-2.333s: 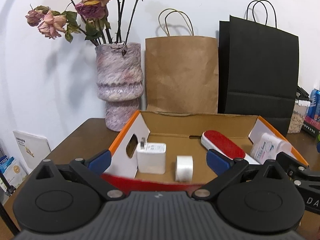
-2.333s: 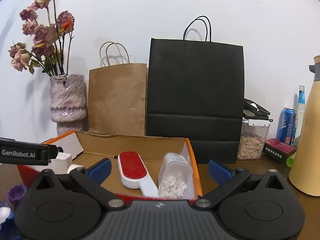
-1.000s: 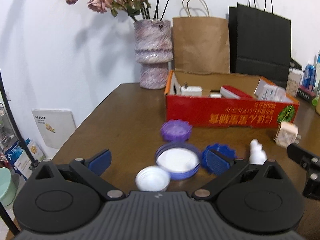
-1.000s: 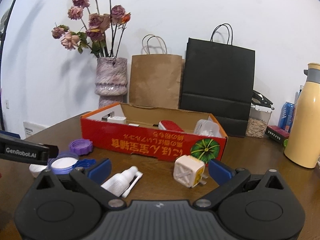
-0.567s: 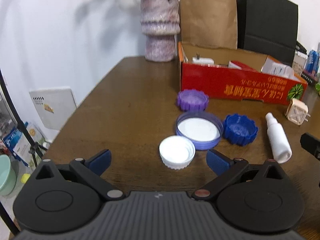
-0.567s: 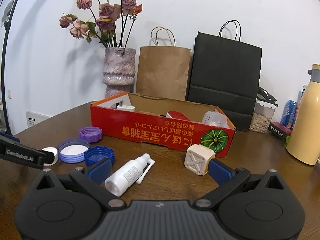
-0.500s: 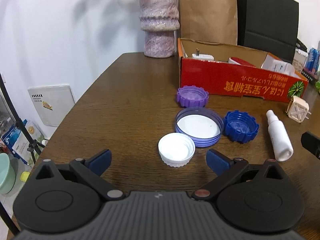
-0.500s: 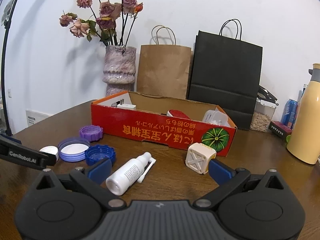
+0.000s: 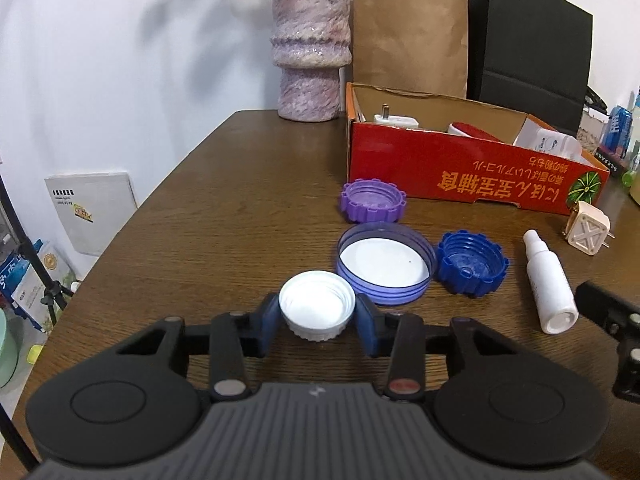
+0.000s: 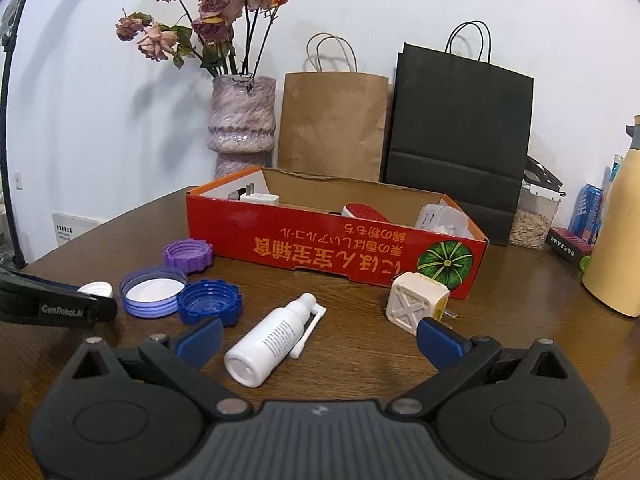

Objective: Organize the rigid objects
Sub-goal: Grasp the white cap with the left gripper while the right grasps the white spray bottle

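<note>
Dark wooden bench (image 9: 224,200) carries the small white ribbed cap (image 9: 317,310), pinched between the left gripper (image 9: 317,320) jaws just before a wide lilac lid (image 9: 385,268), while the right gripper (image 10: 318,338) jaws gape wide over a white spray bottle (image 10: 272,340).

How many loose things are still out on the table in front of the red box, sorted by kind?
Lids and caps: 4, namely the white cap, the pale blue lid, the dark blue cap and the purple cap.
Spray bottles: 1, the white spray bottle.
Plug adapters: 1, the cream plug adapter.
Total: 6.
</note>
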